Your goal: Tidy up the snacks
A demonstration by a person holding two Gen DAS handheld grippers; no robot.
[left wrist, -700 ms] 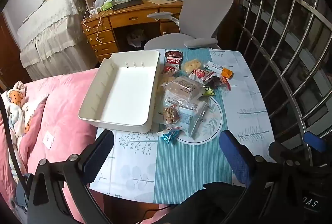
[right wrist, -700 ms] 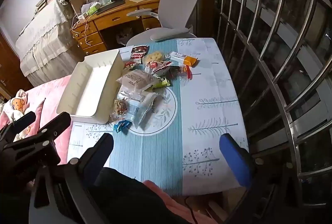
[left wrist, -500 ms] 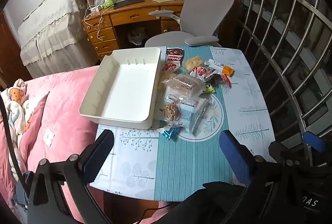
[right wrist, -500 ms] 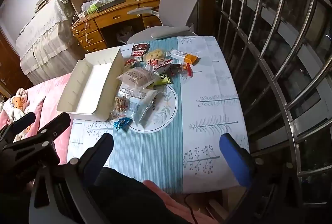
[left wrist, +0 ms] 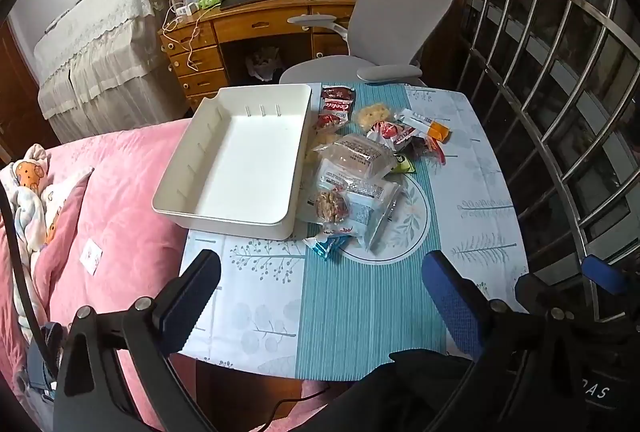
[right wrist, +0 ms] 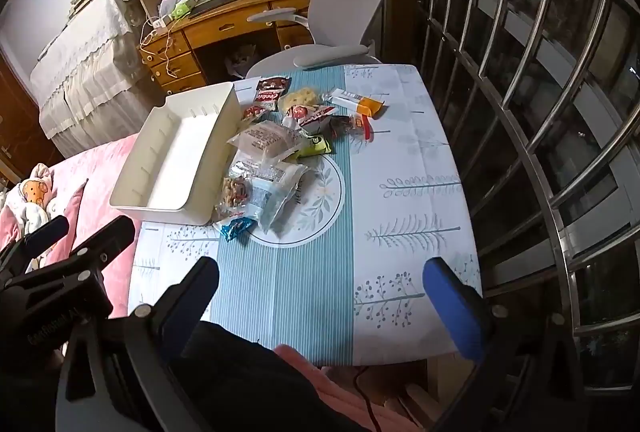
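near half of table (right wrist: 280,292) bare cloth, open lane from lower centre of frame up to snack pile (right wrist: 272,160). right strip of table also bare up to far edge. white tray (left wrist: 240,160) blocks left side at mid-frame, its walls raised; inside empty. pile packed tight against tray's right wall, no gap there. grey chair (left wrist: 384,20) closes far edge. metal window bars (right wrist: 540,92) wall off right of frame. pink bed (left wrist: 112,200) borders left.
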